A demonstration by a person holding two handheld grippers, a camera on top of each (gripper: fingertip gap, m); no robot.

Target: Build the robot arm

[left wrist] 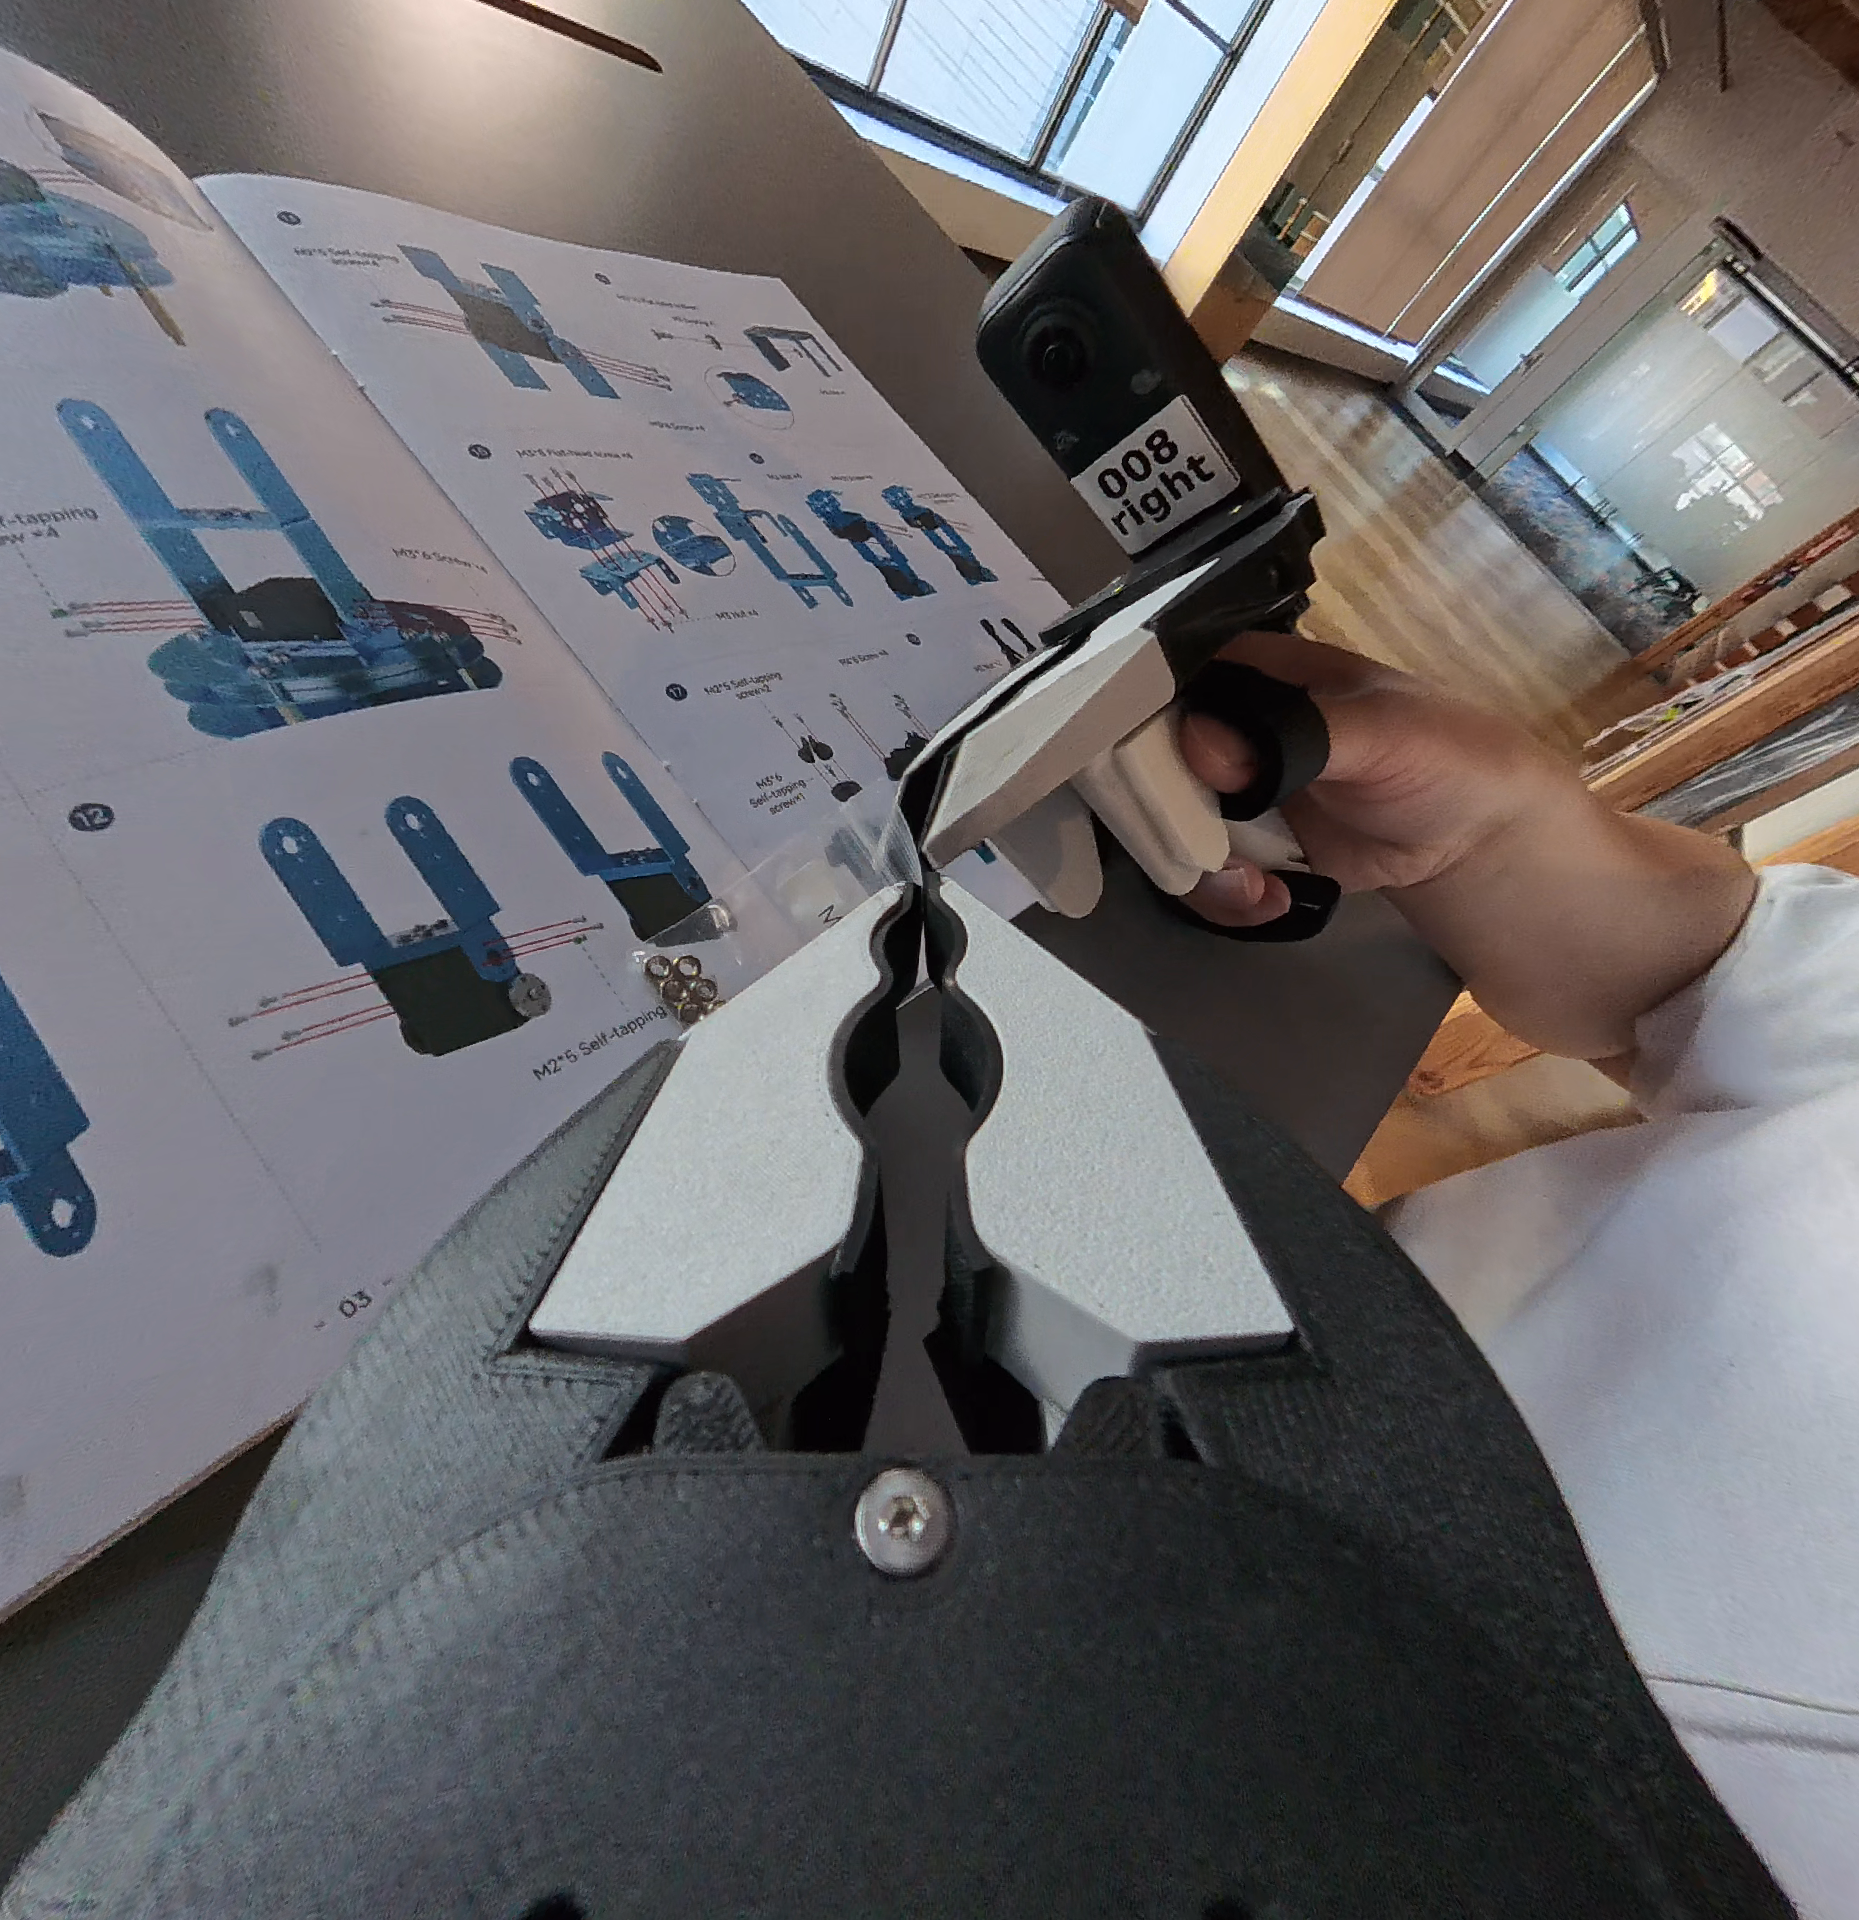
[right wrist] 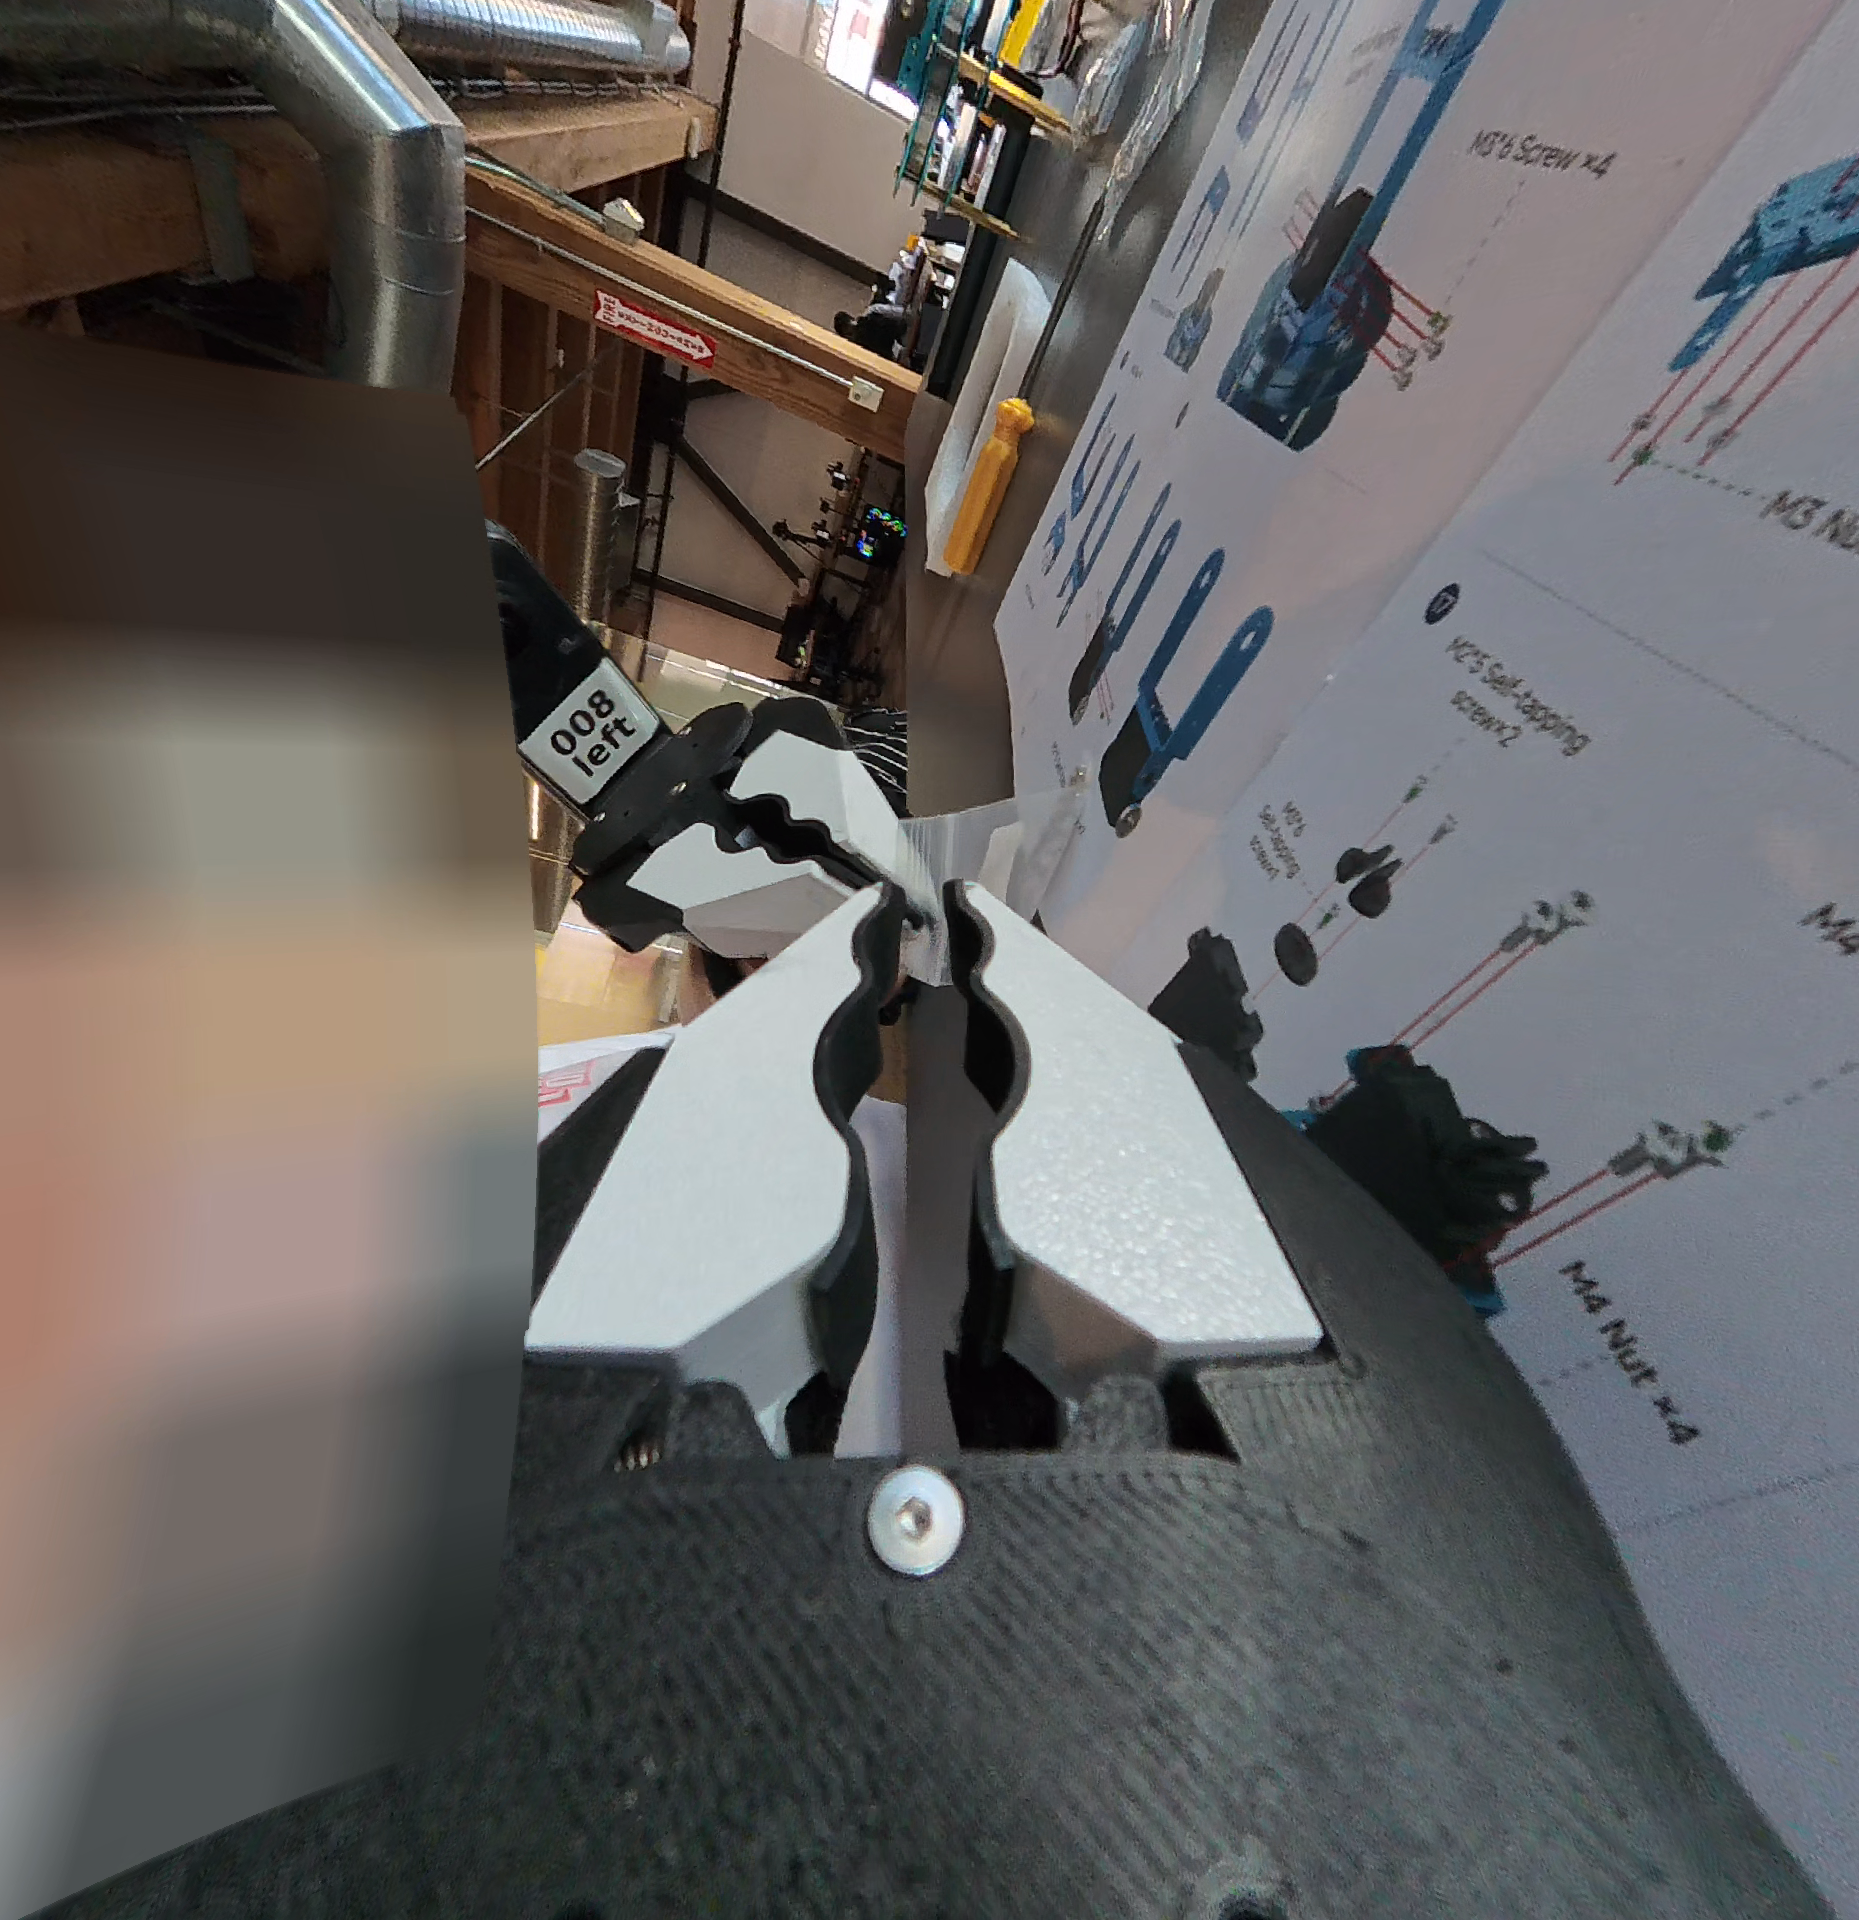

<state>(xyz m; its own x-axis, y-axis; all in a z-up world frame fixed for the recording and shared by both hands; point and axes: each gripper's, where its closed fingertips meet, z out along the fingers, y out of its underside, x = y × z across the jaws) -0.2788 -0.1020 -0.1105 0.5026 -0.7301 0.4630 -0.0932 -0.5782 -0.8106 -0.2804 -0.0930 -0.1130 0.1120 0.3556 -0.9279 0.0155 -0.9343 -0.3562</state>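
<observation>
My left gripper [left wrist: 920, 920] is shut on the edge of a small clear plastic bag [left wrist: 800, 883]. The bag hangs over an open instruction booklet [left wrist: 385, 623] and holds several small metal nuts [left wrist: 681, 992]. My right gripper [right wrist: 930, 920] pinches the same bag [right wrist: 956, 847] at its ribbed top strip, its jaws nearly closed. The two grippers meet tip to tip. The right gripper [left wrist: 920, 842] comes in from the right, held by a hand [left wrist: 1372, 779]. The left gripper [right wrist: 873, 883] shows in the right wrist view too.
The booklet [right wrist: 1527, 727] lies on a dark grey table [left wrist: 696, 156]. A yellow-handled screwdriver [right wrist: 992, 478] lies on the table beyond the booklet. A person in a white shirt [left wrist: 1631, 1247] is close on the right. Wooden benches and windows are farther off. Both grippers' tips are close together, under 4 cm apart.
</observation>
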